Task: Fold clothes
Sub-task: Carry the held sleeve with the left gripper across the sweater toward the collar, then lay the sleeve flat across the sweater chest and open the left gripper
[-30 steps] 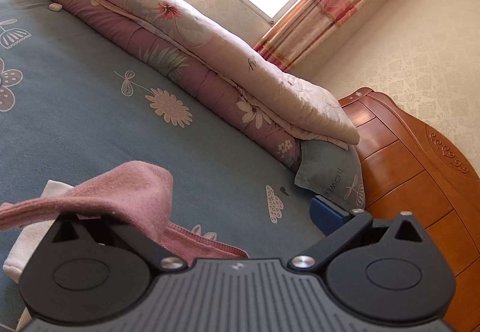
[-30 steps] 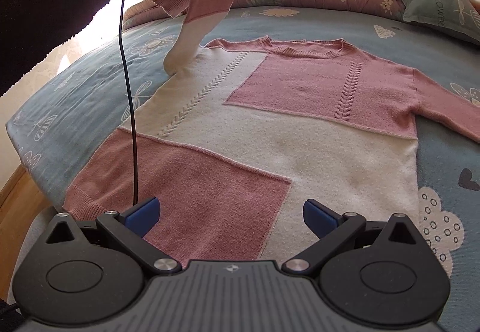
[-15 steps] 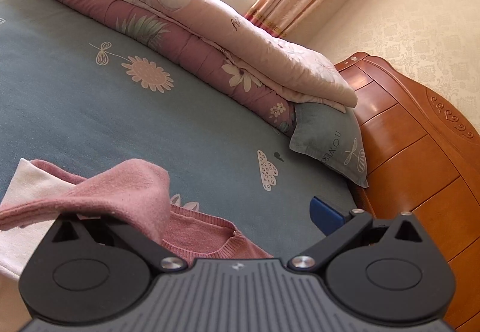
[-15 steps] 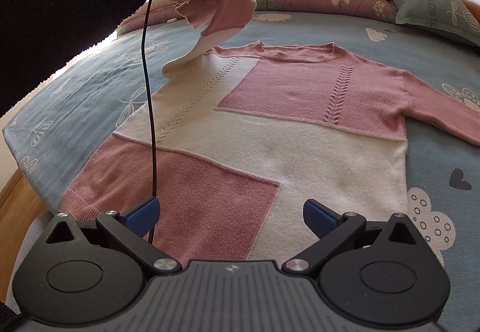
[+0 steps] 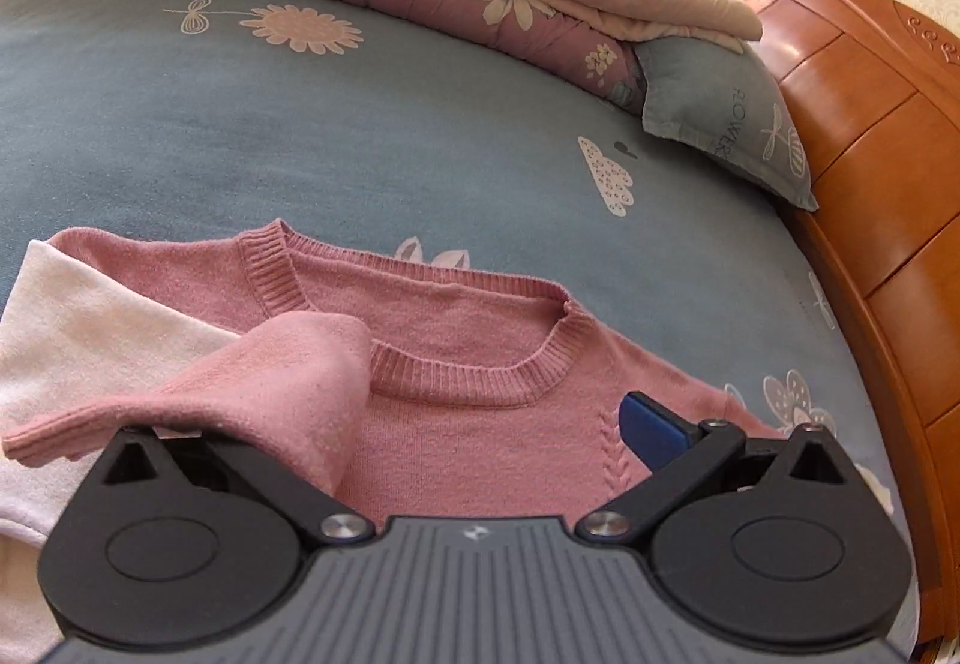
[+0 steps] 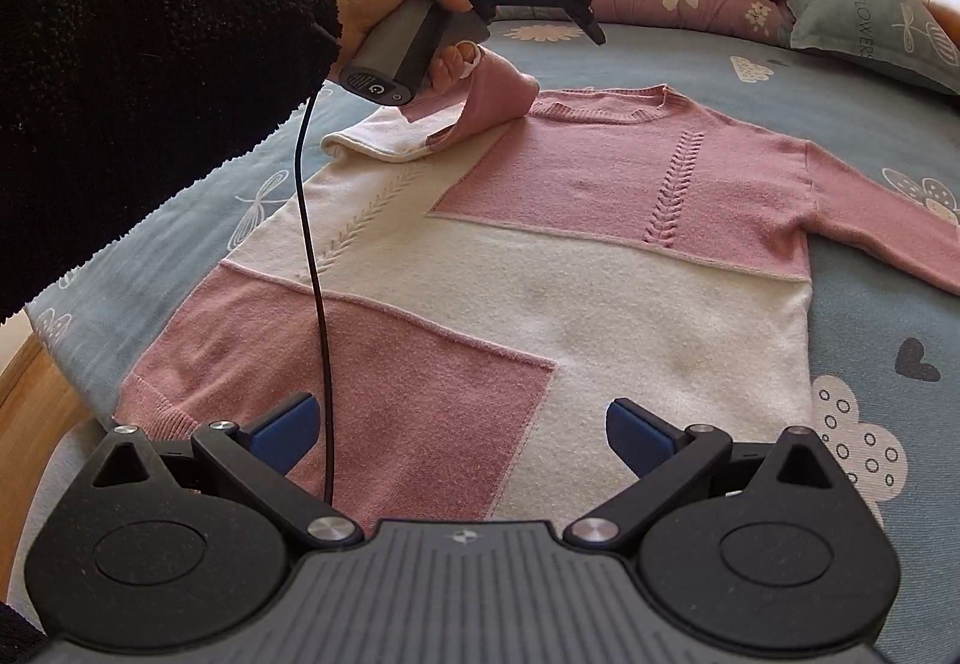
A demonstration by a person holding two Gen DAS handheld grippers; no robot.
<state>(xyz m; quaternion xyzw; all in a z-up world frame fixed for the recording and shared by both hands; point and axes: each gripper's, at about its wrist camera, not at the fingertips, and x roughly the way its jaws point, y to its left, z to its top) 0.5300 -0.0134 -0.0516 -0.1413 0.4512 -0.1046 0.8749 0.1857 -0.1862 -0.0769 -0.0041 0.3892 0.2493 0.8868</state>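
Sweater: flat on bed.
Left gripper: jaws wide; sleeve draped over 1 finger, 9 o'clock, carried inward for folding.
Right gripper: jaws wide, empty, at hem.

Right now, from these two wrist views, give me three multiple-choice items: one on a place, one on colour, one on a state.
1. Where is the raised sleeve?
A) on the pillow
B) above the sweater's shoulder, beside the collar
C) hanging off the bed

2. The sweater's colours?
A) pink and white
B) green and grey
C) all black

3. The right gripper is:
A) shut on the hem
B) open, holding nothing
C) shut on a cable

Answers: 1 B, the right wrist view shows it lifted beside the collar; 2 A, pink and white blocks; 3 B, its blue pads stand wide apart with only fabric beneath.
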